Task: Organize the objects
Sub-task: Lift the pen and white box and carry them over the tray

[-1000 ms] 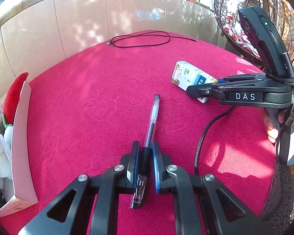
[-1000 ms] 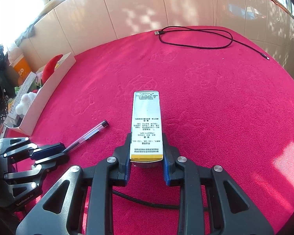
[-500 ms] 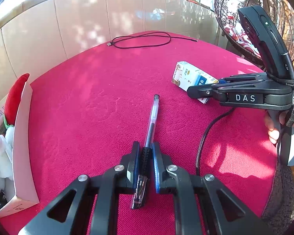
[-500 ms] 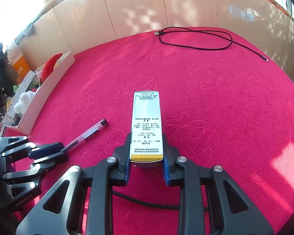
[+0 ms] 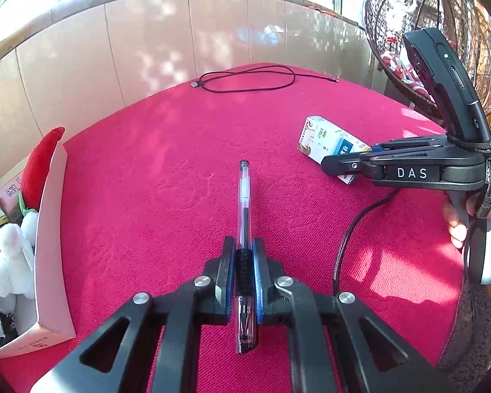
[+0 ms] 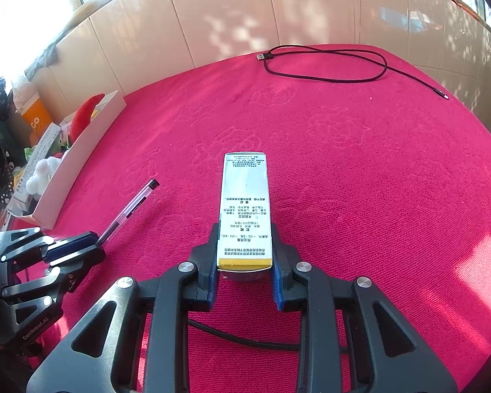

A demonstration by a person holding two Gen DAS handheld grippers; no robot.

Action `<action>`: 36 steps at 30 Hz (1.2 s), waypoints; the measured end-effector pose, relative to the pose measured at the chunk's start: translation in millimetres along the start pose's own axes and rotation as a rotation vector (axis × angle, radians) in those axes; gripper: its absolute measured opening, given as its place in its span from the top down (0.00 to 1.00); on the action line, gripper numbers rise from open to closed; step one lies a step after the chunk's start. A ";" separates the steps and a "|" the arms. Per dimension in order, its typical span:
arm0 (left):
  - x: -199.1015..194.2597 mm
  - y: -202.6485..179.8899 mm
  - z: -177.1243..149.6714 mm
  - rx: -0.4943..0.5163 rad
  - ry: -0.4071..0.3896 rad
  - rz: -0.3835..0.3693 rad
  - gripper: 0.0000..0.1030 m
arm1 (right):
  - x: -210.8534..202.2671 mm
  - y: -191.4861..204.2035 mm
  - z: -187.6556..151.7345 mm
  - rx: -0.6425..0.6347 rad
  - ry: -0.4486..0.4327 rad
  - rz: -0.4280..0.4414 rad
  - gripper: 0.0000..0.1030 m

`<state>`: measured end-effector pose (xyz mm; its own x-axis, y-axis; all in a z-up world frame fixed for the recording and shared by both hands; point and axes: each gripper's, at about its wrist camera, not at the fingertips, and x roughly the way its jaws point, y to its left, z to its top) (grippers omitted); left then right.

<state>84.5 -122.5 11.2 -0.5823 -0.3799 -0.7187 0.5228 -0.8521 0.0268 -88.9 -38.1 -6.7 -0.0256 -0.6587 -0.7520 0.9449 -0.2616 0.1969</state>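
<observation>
L tool [image 5: 244, 281]: we find it clenched on pen [image 5: 244, 216]; pen axis runs straight ahead of tool, low on worktop [image 5: 167, 150].
R tool [image 6: 244, 255]: grasping carton [image 6: 244, 206], lengthwise.
Bin [image 5: 50, 229]: lies left; L nearer.

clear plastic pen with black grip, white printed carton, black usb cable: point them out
clear plastic pen with black grip [image 5: 244, 203], left wrist view, mid barrel
white printed carton [image 6: 244, 203], right wrist view, top face
black usb cable [image 6: 327, 78], right wrist view, loop's near side
</observation>
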 end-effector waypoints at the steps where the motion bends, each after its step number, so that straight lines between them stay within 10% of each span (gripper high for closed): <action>1: -0.7 0.7 0.0 -0.003 -0.004 0.005 0.92 | 0.1 0.0 0.1 -0.001 0.000 -0.002 0.76; 36: -68.5 17.7 -0.7 -0.095 -0.228 0.162 0.92 | -79.7 36.4 5.6 -0.066 -0.334 -0.058 0.76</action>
<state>134.1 -111.3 60.4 -0.6056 -0.5885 -0.5356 0.6702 -0.7401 0.0554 -54.2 0.9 63.9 -0.1753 -0.8415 -0.5110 0.9576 -0.2663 0.1100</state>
